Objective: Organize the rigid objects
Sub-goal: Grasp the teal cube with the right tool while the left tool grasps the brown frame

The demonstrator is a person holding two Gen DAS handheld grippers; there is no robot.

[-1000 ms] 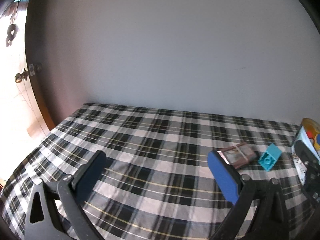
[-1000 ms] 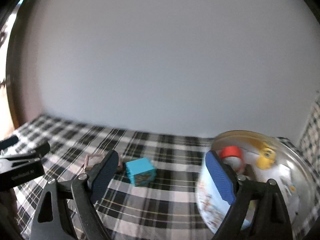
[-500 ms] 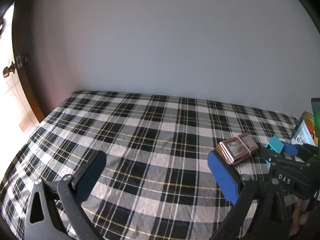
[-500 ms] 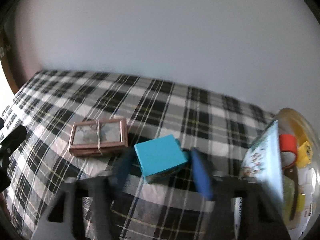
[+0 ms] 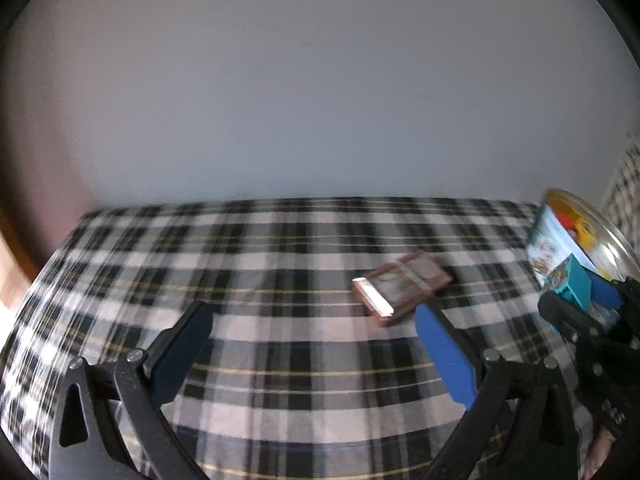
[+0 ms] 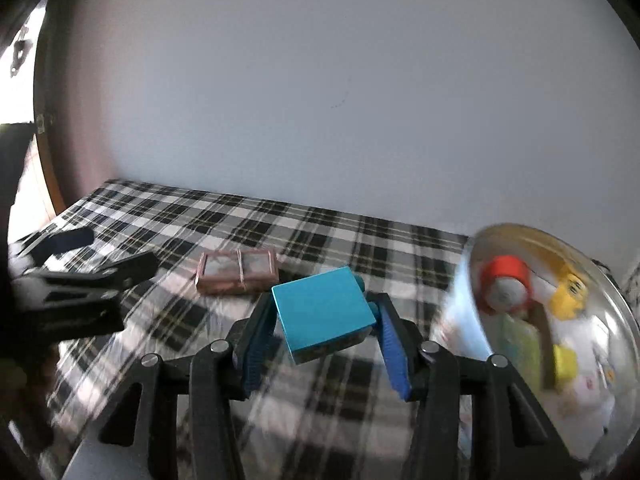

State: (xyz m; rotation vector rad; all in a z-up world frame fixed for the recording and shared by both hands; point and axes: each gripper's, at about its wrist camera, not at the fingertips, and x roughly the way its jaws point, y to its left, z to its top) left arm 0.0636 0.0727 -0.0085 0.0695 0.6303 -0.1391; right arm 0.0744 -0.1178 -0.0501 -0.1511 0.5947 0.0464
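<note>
My right gripper point(image 6: 322, 312) is shut on a turquoise box point(image 6: 322, 311) and holds it lifted above the plaid cloth, just left of the round metal tin point(image 6: 616, 300). The box also shows in the left wrist view point(image 5: 574, 286), in front of the tin point(image 5: 618, 240). A brown card pack bound with a band point(image 6: 238, 270) lies on the cloth behind the box; it also shows in the left wrist view point(image 5: 404, 286). My left gripper point(image 5: 312, 344) is open and empty, low over the cloth, left of the pack.
The tin holds a red tape roll point(image 6: 506, 280), a yellow toy point(image 6: 568, 294) and other small items. The plaid cloth point(image 5: 260, 264) runs back to a plain wall. A wooden door edge point(image 6: 50, 184) stands at the far left.
My right gripper closed on the turquoise box and lifted it off the cloth toward the tin. My left gripper turned to the right, bringing the card pack nearer the middle of its view.
</note>
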